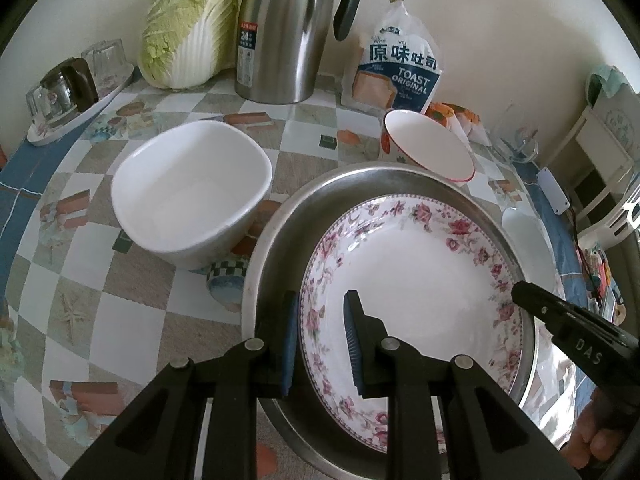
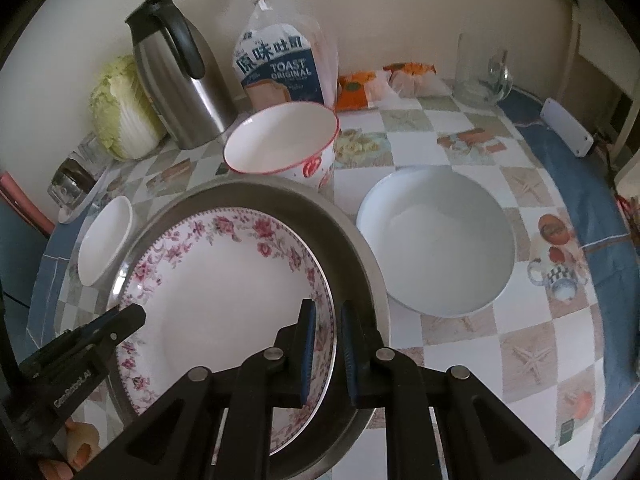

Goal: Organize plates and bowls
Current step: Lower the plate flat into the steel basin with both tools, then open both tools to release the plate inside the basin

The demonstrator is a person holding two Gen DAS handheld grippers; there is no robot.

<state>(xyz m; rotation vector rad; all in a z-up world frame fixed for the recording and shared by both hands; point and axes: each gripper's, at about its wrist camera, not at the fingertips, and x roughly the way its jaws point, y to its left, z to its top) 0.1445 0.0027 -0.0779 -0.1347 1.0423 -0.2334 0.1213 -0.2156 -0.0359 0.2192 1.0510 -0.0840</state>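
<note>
black gripper [image 1: 320, 344], blue ribbed pads [image 1: 289, 344], apparently silver screws

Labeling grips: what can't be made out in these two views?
- Left wrist view: floral plate near rim, hidden by left gripper.
- Right wrist view: whether right gripper pads press the plate rim; fingers hide contact.
- Both: metal tray near edge, cut off.

"TOAST ORIGINAL" (bread bag [image 2: 280, 76]), "DAS" (tongs [image 1: 532, 300])

A: Where's the floral plate [image 1: 412, 280]?
B: Tilted inside the steel basin [image 1: 276, 248], rim pinched on both sides.
A: The bowls?
B: Square white bowl [image 1: 192, 192], red-rimmed bowl [image 2: 280, 140] and wide white bowl [image 2: 436, 240] stand upright around the basin.
</note>
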